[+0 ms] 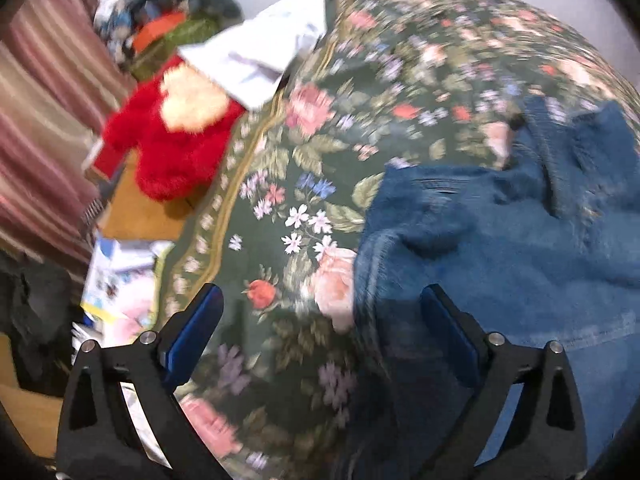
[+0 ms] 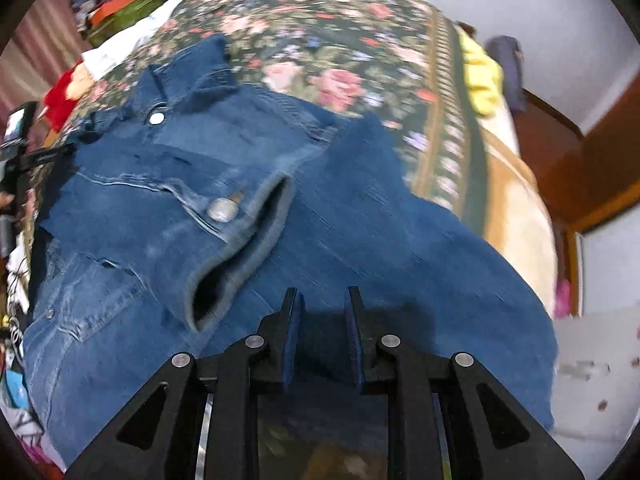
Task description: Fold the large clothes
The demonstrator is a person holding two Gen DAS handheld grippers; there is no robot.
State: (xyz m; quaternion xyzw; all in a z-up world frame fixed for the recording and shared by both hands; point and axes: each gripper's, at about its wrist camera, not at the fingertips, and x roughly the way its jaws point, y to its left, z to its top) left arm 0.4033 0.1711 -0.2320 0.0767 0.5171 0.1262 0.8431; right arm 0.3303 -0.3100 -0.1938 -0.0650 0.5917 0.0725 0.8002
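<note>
Right gripper narrow, jaws nearly together over denim jacket, hold unclear | left gripper wide, empty, above floral bedspread | jacket edge just right of left fingers | right hand nearer

**Denim jacket on a flowered bedspread, gripper above it**

The right gripper pointed steeply down over a blue denim jacket, its dark blue pads drawn close together with a narrow gap between them. The jacket lay rumpled on a dark green floral bedspread, two metal buttons showing and one cuff gaping open. A yellow cloth lay at the bedspread's far right edge, beside brown wooden furniture.
</note>
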